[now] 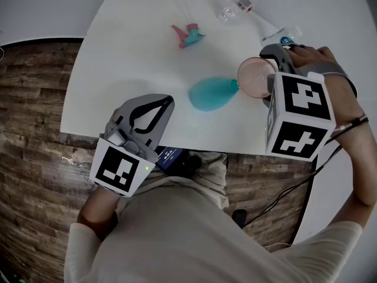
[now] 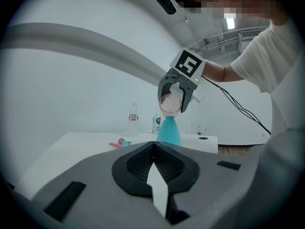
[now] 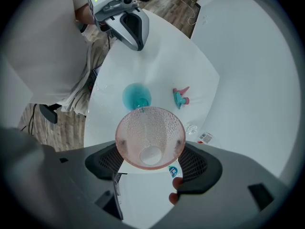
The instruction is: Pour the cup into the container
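A teal cone-shaped container (image 1: 211, 94) stands on the white table (image 1: 129, 58). My right gripper (image 1: 266, 80) is shut on a pink see-through cup (image 1: 254, 78), which is tipped on its side with its rim at the container's narrow mouth. In the right gripper view the cup (image 3: 150, 136) sits between the jaws, droplets on its inner wall, above the container (image 3: 137, 97). The left gripper view shows the cup (image 2: 170, 102) just over the container (image 2: 168, 131). My left gripper (image 1: 167, 101) hangs shut and empty at the table's near edge.
A pink and teal spray nozzle (image 1: 187, 35) lies on the table behind the container. A clear plastic bottle (image 1: 234, 7) lies at the far edge, and a blue-labelled bottle (image 1: 284, 38) is beside the right hand. Cables (image 1: 294, 187) hang over the wood floor at right.
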A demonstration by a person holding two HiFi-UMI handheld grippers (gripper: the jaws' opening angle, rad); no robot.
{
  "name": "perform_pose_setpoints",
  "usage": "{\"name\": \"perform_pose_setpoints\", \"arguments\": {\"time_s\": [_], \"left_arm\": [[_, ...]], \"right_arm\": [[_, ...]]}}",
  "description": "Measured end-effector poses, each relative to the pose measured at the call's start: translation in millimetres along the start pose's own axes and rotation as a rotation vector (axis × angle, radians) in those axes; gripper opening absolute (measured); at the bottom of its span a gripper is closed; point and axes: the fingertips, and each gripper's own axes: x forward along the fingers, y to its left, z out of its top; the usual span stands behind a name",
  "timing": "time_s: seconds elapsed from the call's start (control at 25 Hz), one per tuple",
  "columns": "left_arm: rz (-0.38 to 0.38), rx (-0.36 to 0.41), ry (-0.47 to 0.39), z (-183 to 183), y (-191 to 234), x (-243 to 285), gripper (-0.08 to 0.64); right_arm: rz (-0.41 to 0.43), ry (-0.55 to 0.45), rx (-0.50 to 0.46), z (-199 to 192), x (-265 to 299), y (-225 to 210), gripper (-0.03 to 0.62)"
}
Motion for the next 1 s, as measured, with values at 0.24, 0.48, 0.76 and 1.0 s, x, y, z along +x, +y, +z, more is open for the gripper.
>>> {"name": "perform_pose_setpoints", "arguments": {"time_s": [0.24, 0.48, 0.76, 1.0], "left_arm": [[0.000, 0.000, -0.002, 0.7, 0.2, -0.4, 0.011], [0.003, -0.002, -0.001, -0.3, 1.0, -2.6, 0.011], [0.003, 0.001, -0.006, 1.4, 2.0, -5.5, 0.011], [0.002, 0.001, -0.011, 2.2, 3.2, -7.2, 0.011]], "right_arm": [[-0.006, 0.027, -0.015, -1.6, 1.8, -0.4, 0.364], [-0.005, 0.048, -0.027, -1.3, 4.0, 0.3, 0.364], [-0.010, 0.076, -0.036, -2.7, 5.3, 0.0, 0.364], [-0.006, 0.091, -0.037, -3.2, 5.7, -0.5, 0.364]]}}
